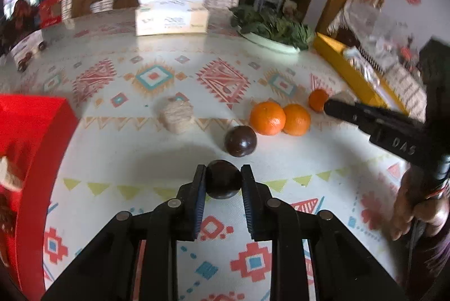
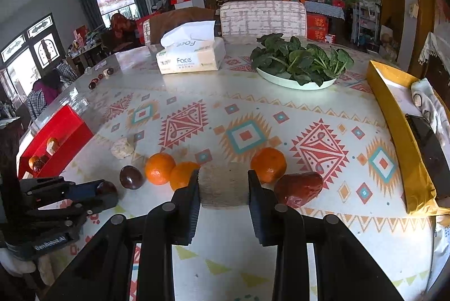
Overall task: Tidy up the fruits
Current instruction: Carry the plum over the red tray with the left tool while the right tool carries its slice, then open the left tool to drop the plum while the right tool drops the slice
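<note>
Only the right wrist view shows the right gripper (image 2: 223, 185) clamping a beige roll (image 2: 223, 185); left gripper (image 1: 223, 180) clamps a dark plum (image 1: 223, 182).

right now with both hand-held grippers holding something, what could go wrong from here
1. The left hand-held gripper pinches the round dark fruit only at its fingertips; it could squirt out and roll.
2. The right hand-held gripper holds the tan roll right beside the three oranges and the red fruit; a sideways move could knock them rolling.
3. The second dark fruit lies loose just ahead of the left one, easy to bump.
</note>
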`<act>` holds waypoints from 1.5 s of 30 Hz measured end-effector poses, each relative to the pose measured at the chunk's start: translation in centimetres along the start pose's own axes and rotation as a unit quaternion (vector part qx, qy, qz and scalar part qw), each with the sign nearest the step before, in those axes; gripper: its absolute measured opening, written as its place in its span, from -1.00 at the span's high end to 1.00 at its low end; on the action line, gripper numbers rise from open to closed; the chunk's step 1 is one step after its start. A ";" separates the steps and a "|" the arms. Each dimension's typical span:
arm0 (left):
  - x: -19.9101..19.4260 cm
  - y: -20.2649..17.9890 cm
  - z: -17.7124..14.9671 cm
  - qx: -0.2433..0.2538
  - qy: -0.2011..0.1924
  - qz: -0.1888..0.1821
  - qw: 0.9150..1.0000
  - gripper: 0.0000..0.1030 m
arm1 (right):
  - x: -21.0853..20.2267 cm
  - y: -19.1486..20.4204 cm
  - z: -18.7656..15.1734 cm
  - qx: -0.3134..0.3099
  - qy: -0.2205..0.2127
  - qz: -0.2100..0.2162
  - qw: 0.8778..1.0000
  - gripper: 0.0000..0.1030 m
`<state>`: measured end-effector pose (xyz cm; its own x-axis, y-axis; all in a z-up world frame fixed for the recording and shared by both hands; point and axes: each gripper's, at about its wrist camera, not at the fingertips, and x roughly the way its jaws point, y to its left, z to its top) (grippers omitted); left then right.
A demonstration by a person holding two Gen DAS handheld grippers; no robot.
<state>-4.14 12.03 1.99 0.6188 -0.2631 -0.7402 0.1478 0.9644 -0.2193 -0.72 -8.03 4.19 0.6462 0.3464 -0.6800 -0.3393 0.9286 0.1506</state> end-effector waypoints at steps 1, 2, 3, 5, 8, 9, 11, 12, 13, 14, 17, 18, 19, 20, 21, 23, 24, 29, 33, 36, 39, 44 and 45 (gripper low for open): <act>-0.4 0.2 0.0 -0.007 -0.006 -0.003 1.000 0.55 | 0.0 0.0 0.0 0.001 -0.001 0.000 1.000 0.34; -1.6 0.9 -0.2 -0.021 -0.018 -0.008 1.000 0.55 | -0.1 0.0 0.0 0.002 -0.002 0.001 1.000 0.34; -2.2 1.4 -0.2 -0.030 -0.026 -0.009 0.999 0.55 | -0.2 0.0 0.0 0.003 -0.005 0.002 1.000 0.34; -4.3 2.8 -0.7 -0.046 -0.045 -0.008 0.998 0.55 | -0.4 0.1 0.0 0.002 -0.008 0.003 1.000 0.34; -7.3 5.3 -1.3 -0.067 -0.069 0.011 0.995 0.55 | -0.3 0.7 -0.2 -0.003 -0.010 0.004 1.000 0.34; -8.1 6.2 -1.4 -0.072 -0.074 0.019 0.994 0.55 | -0.3 1.1 -0.2 -0.005 -0.010 0.004 1.000 0.34; -9.9 8.4 -1.6 -0.086 -0.085 0.040 0.992 0.55 | -0.3 2.3 -0.1 -0.019 -0.010 -0.001 1.000 0.34; -10.9 9.8 -1.8 -0.095 -0.091 0.053 0.990 0.55 | -0.5 3.1 0.0 -0.027 -0.011 -0.002 1.000 0.34; -11.8 11.3 -2.0 -0.105 -0.096 0.067 0.988 0.54 | -0.7 3.8 0.1 -0.032 -0.011 0.004 0.999 0.34; -12.3 12.1 -2.0 -0.111 -0.099 0.076 0.986 0.54 | -0.9 4.6 0.4 -0.035 -0.011 0.014 0.999 0.34; -13.7 15.6 -2.4 -0.139 -0.107 0.099 0.980 0.54 | -1.7 8.0 1.7 -0.043 -0.012 0.063 0.997 0.34; -13.9 16.8 -2.6 -0.148 -0.109 0.107 0.977 0.54 | -1.8 8.8 2.0 -0.044 -0.012 0.076 0.996 0.34; -14.0 17.9 -2.6 -0.157 -0.108 0.116 0.975 0.54 | -1.8 10.1 2.5 -0.044 -0.010 0.099 0.994 0.34; -14.0 18.6 -2.6 -0.162 -0.107 0.120 0.974 0.54 | -1.6 11.6 3.1 -0.046 -0.006 0.121 0.992 0.34; -14.0 19.6 -2.7 -0.170 -0.105 0.125 0.972 0.54 | -1.5 12.6 3.4 -0.049 -0.003 0.134 0.990 0.34; -13.8 21.0 -2.6 -0.182 -0.103 0.131 0.969 0.54 | -0.7 15.2 4.0 -0.055 0.011 0.163 0.985 0.34; -13.8 21.8 -2.7 -0.186 -0.101 0.135 0.968 0.54 | -0.1 16.6 4.1 -0.059 0.020 0.177 0.982 0.34; -13.3 24.0 -2.7 -0.195 -0.092 0.146 0.966 0.54 | 3.1 23.4 3.8 -0.086 0.063 0.217 0.970 0.34; -12.7 25.2 -2.9 -0.203 -0.083 0.147 0.965 0.54 | 6.4 27.3 3.7 -0.094 0.095 0.227 0.965 0.34; -12.7 25.8 -3.0 -0.207 -0.085 0.147 0.964 0.54 | 8.2 28.7 3.9 -0.102 0.101 0.212 0.967 0.34; -12.7 26.3 -3.1 -0.213 -0.086 0.142 0.963 0.54 | 9.5 29.7 4.3 -0.110 0.100 0.196 0.969 0.34; -13.4 26.5 -3.4 -0.227 -0.098 0.125 0.961 0.18 | 10.8 30.3 4.9 -0.110 0.102 0.184 0.971 0.32; -13.6 26.5 -3.4 -0.228 -0.101 0.124 0.960 0.07 | 10.9 30.1 5.0 -0.103 0.100 0.184 0.972 0.32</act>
<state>-11.30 41.05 4.07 0.7353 0.0281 -0.6772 -0.3486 0.8725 -0.3423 -0.46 24.40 4.90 0.3168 0.5985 -0.7358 -0.6657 0.6929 0.2770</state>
